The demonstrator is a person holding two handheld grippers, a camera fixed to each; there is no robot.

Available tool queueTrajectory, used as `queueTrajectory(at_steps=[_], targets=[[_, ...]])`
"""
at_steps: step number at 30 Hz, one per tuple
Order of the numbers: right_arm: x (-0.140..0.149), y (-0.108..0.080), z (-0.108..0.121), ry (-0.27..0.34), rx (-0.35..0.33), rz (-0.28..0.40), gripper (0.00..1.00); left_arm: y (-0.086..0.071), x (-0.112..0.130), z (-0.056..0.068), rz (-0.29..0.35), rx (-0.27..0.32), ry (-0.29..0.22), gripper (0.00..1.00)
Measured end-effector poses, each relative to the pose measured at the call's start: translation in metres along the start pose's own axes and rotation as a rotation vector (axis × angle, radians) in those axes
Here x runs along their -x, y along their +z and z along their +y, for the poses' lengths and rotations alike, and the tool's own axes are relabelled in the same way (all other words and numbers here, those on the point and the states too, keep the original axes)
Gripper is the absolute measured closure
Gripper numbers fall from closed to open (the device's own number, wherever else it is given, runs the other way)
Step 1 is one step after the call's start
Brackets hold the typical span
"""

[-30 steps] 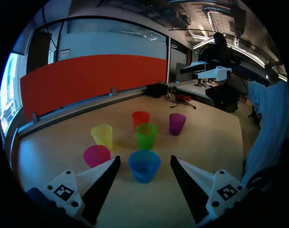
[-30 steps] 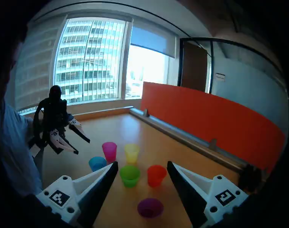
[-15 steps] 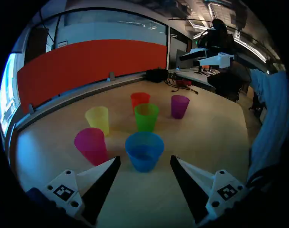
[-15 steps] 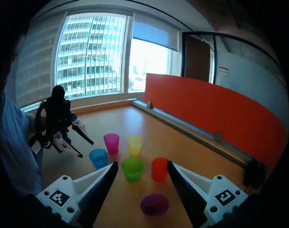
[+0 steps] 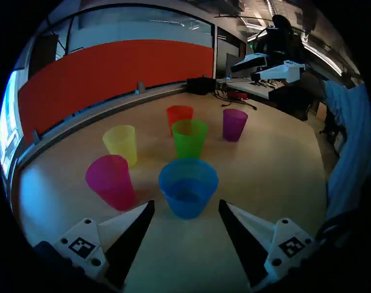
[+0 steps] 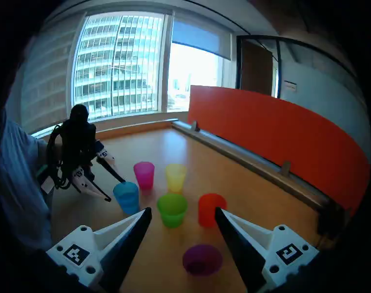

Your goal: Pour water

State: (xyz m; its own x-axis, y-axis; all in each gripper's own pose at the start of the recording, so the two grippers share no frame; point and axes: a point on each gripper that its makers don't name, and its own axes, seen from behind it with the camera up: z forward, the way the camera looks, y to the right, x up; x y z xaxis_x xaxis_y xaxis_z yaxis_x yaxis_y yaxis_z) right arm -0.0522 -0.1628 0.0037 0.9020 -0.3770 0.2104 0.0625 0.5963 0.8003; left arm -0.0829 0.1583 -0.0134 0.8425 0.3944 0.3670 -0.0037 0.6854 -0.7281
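Translucent plastic blue cup (image 5: 188, 188), smooth wooden table (image 5: 276, 161) — soft sheen, matt orange partition (image 5: 112, 73)

No legible text. Marker tags (image 5: 83, 247) on the left gripper (image 5: 185, 202) bear patterns only; far wall notice (image 6: 290, 86) too small to read.

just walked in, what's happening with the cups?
A person holds a gripper in each hand over a wooden table with six coloured cups standing upright. The left gripper, jaws open, is lined up on the blue cup, close but not gripping it; that cup seems to hold some liquid. The right gripper, also open and empty, hangs at the purple cup end of the group. No pouring yet.
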Motion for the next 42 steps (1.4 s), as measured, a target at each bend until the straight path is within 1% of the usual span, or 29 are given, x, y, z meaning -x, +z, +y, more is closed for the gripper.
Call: queueTrajectory(at_steps=[5,12,22,29,31,33,35,42], targets=[[0.006,0.007,0.000,0.004,-0.009,-0.007,0.00,0.010,0.001,0.001,-0.011,0.008,0.005,0.02],[0.012,0.015,-0.002,-0.005,-0.014,-0.020,0.00,0.023,-0.003,0.002,-0.010,0.013,0.017,0.02],[0.012,0.018,0.000,0.000,-0.017,-0.017,0.00,0.037,-0.008,0.002,-0.010,0.021,0.024,0.02],[0.013,0.019,0.003,0.002,-0.015,-0.019,0.00,0.042,-0.011,0.002,-0.011,0.021,0.029,0.02],[0.013,0.020,0.003,0.002,-0.015,-0.019,0.00,0.043,-0.011,0.002,-0.014,0.019,0.035,0.05],[0.013,0.020,0.003,0.003,-0.016,-0.018,0.00,0.043,-0.011,0.002,-0.017,0.016,0.041,0.11],[0.013,0.022,0.003,0.004,-0.016,-0.020,0.00,0.043,-0.011,0.003,-0.019,0.018,0.044,0.13],[0.015,0.025,0.002,0.001,-0.018,-0.026,0.00,0.043,-0.012,0.003,-0.017,0.020,0.042,0.13]])
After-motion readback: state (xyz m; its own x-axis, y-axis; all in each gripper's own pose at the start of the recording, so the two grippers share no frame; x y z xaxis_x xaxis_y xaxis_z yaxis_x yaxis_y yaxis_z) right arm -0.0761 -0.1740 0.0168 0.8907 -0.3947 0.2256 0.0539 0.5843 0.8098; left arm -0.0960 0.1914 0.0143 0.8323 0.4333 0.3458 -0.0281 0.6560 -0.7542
